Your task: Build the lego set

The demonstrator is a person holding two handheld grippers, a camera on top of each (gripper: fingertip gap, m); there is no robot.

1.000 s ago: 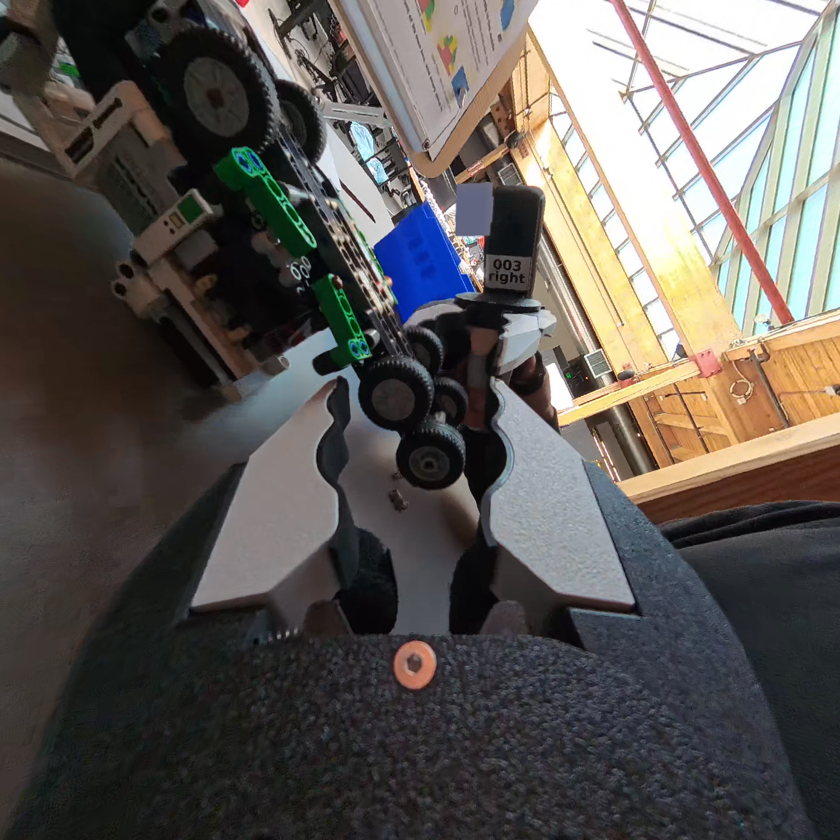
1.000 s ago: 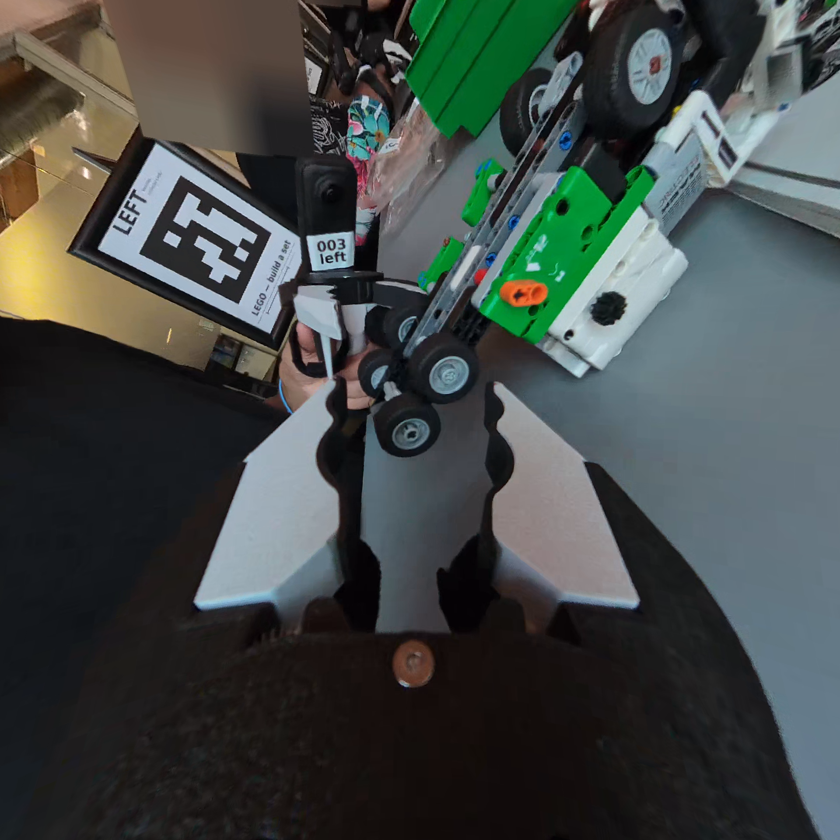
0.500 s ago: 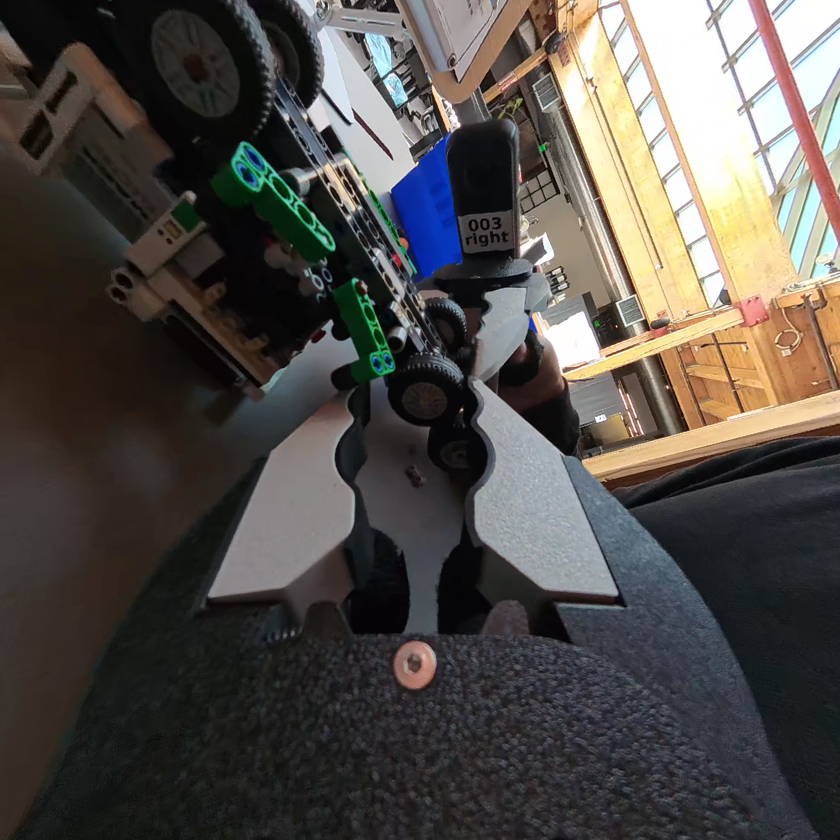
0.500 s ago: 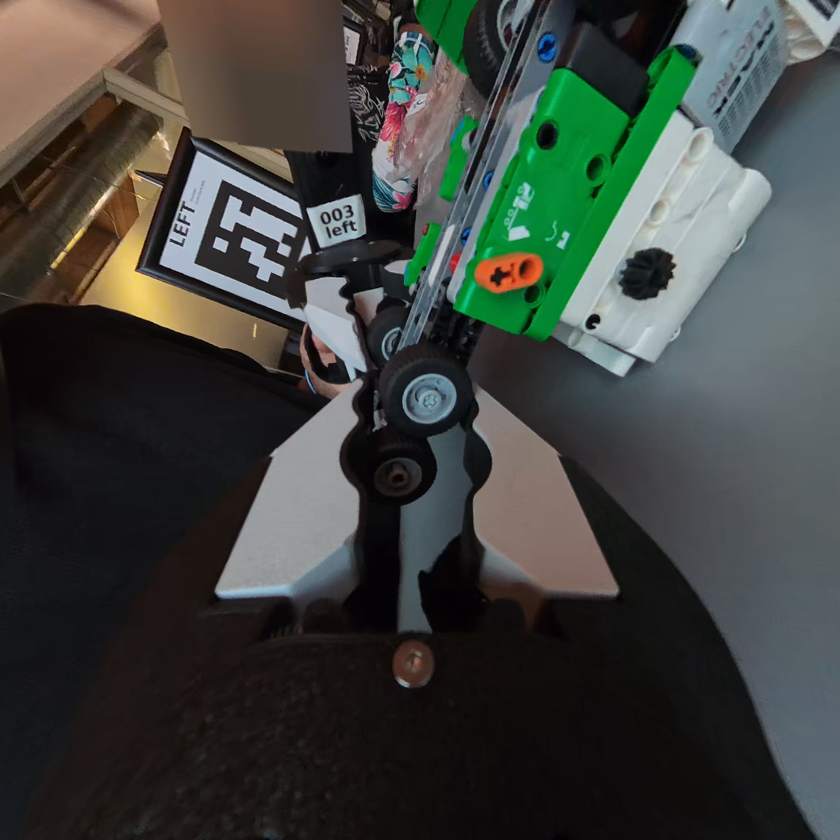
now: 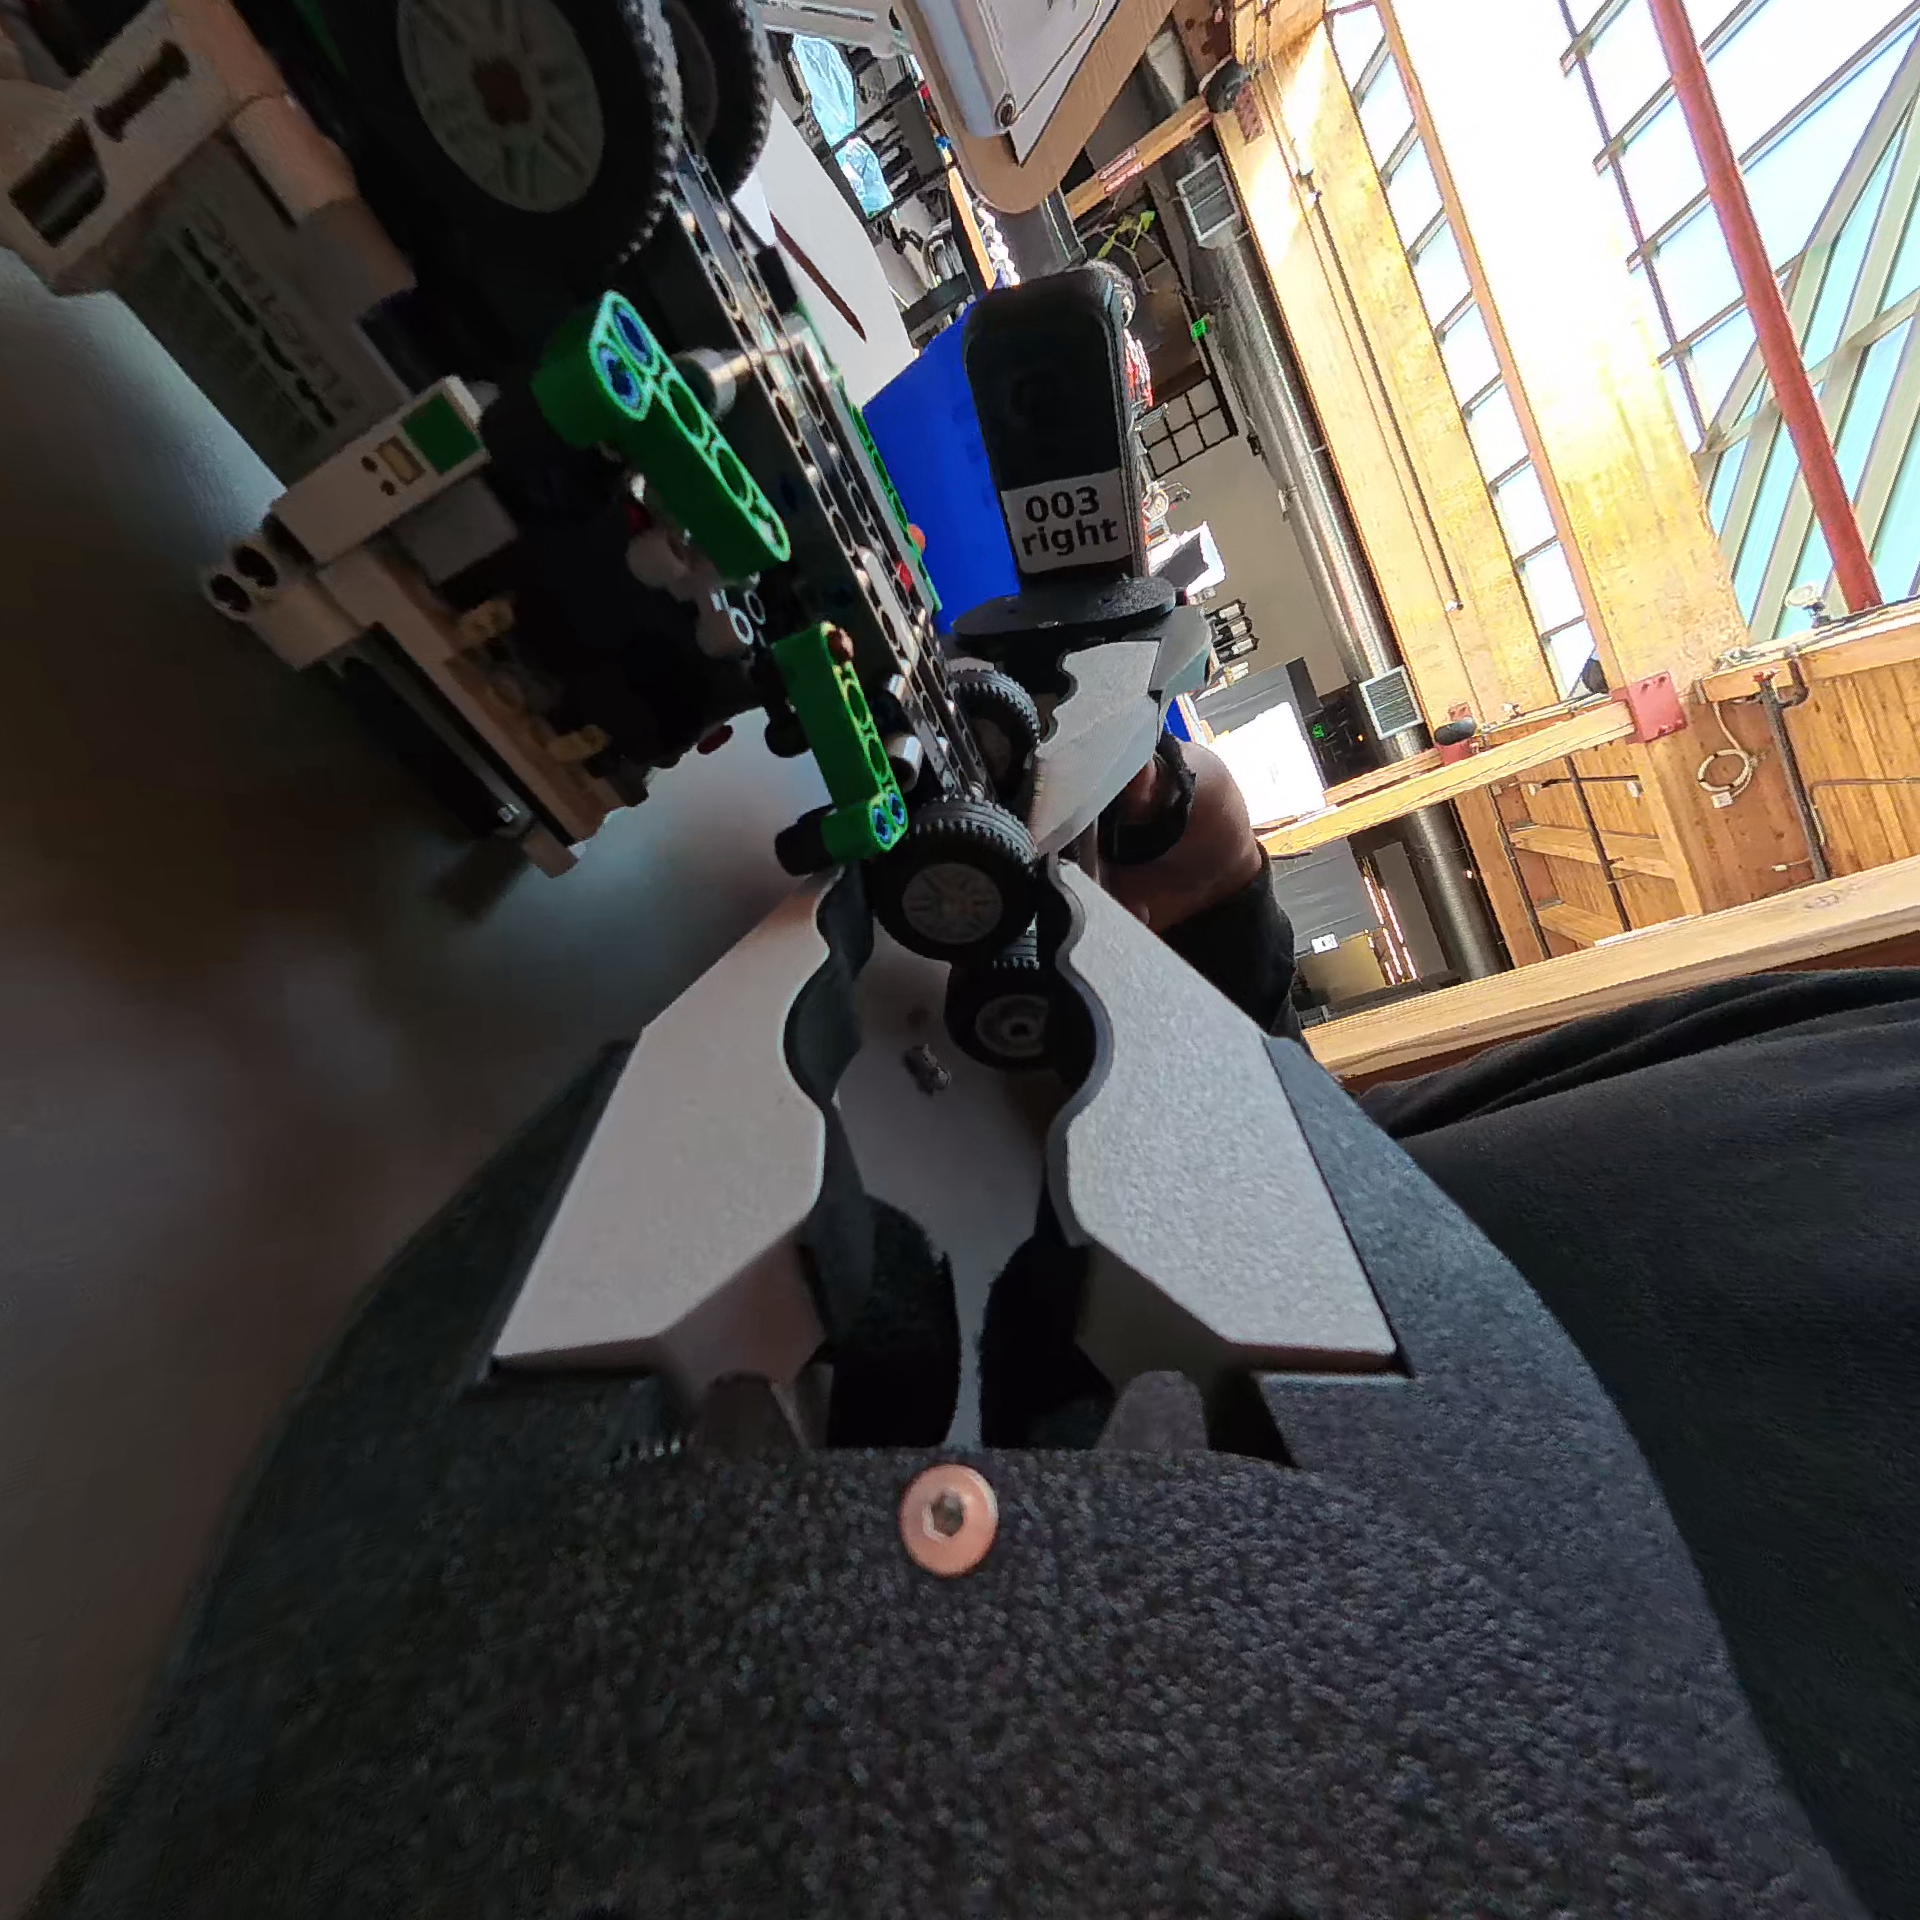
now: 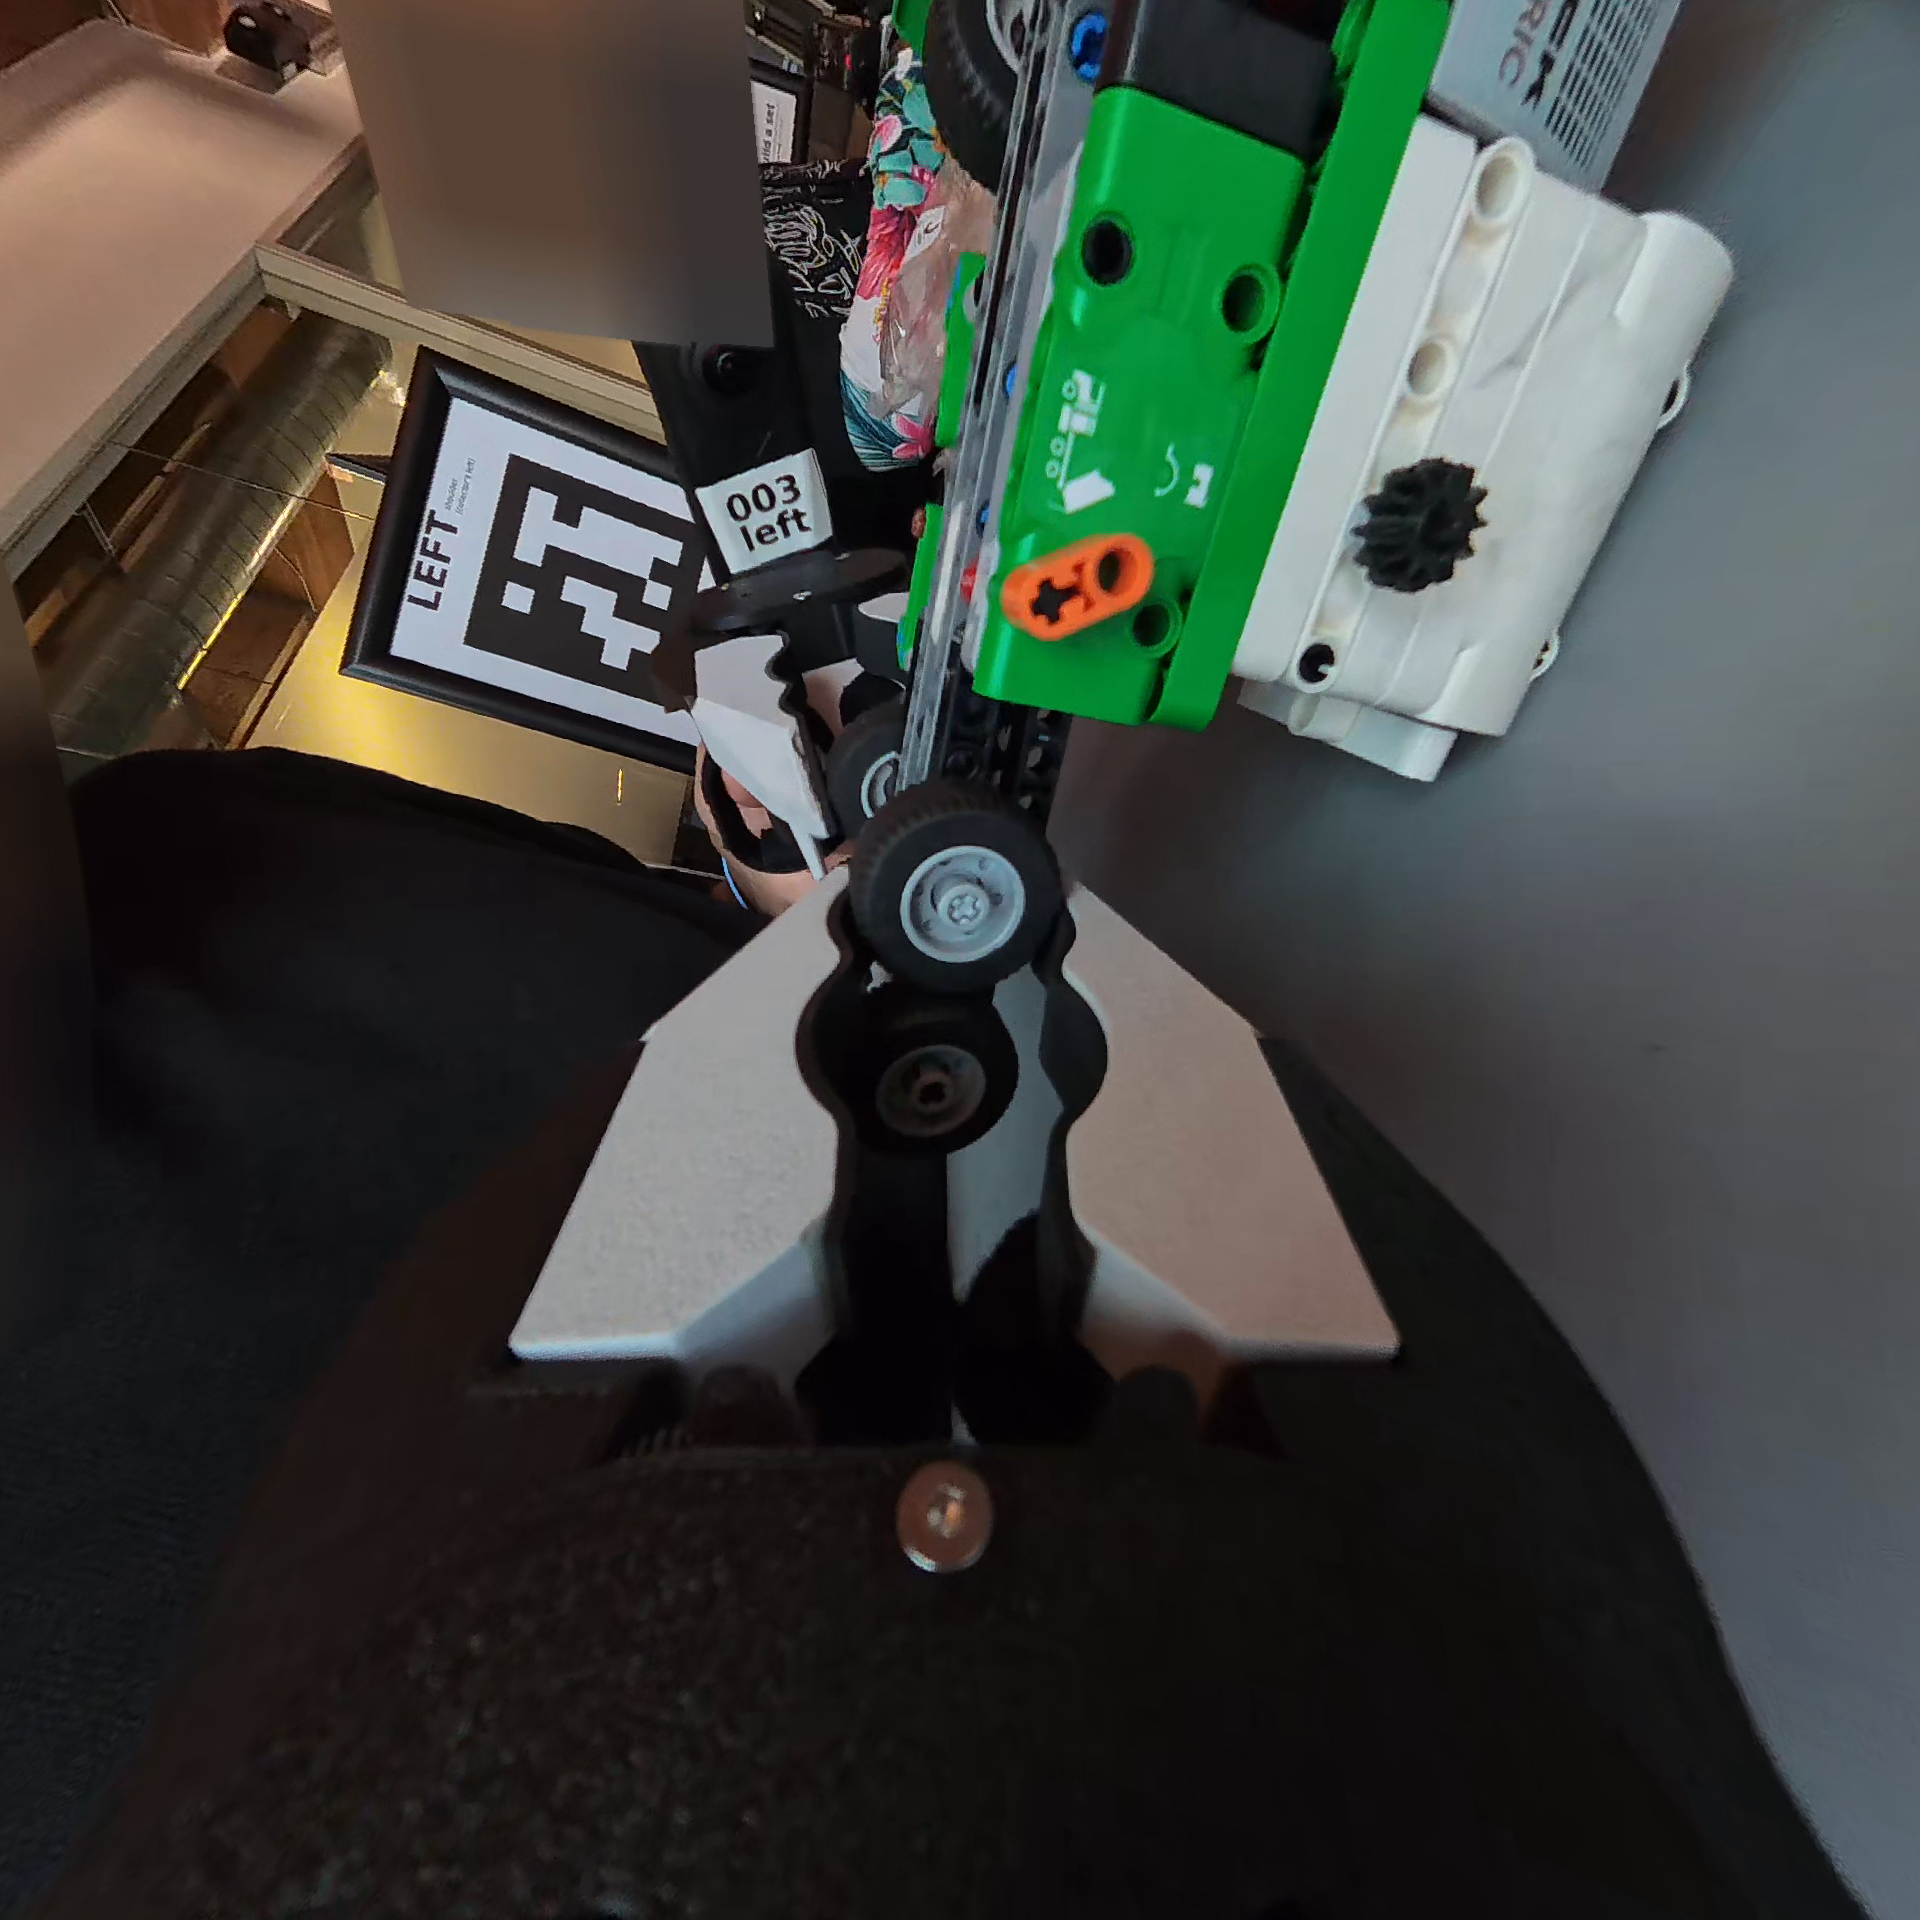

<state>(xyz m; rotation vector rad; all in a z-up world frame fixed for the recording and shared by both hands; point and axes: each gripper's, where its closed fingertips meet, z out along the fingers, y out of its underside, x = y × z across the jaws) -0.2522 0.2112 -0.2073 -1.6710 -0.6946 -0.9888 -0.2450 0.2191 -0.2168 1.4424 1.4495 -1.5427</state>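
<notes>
1. Left gripper (image 5: 951, 914) part-closed around small grey-hubbed wheels (image 5: 954, 894); contact unclear.
2. Right gripper (image 6: 951, 935) narrowed on same wheel cluster (image 6: 961, 904); grip unclear.
3. Green-white lego vehicle (image 6: 1195, 436) at 12–1 o'clock, on grey table (image 6: 1558, 1039).
4. Framed marker sign (image 6: 530, 561) at 10 o'clock.

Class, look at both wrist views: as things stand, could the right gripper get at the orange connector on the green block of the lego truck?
Probably not directly. The right gripper has small wheels between its fingers, seemingly gripped, and the orange connector sits beyond them, so it must let go first.
</notes>
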